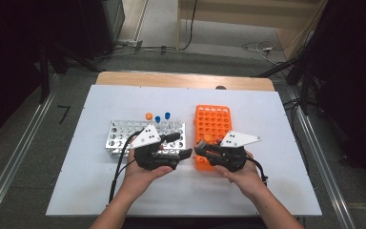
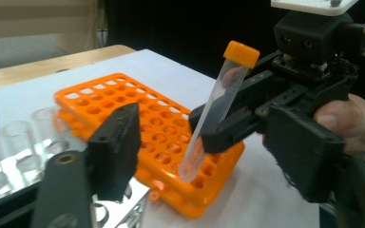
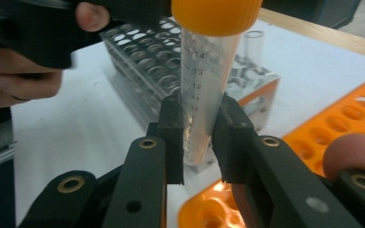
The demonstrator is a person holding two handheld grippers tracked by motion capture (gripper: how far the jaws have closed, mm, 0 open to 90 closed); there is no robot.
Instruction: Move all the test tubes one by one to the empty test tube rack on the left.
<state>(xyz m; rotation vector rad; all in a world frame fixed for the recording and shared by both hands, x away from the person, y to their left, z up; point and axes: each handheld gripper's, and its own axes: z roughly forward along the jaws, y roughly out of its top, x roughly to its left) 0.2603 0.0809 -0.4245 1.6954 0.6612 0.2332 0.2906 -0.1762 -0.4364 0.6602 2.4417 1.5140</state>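
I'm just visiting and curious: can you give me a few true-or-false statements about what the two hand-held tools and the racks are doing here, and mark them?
1. The right tool grips a clear tube with an orange cap. True.
2. The tube's lower end is at the orange rack. True; in the left gripper view its tip sits at a hole near the rack's front edge.
3. The left tool also holds a tube. False; nothing is between its jaws.
4. The orange rack is full of tubes. False; its holes look empty.
5. Blue-capped tubes stand in the clear rack. True.
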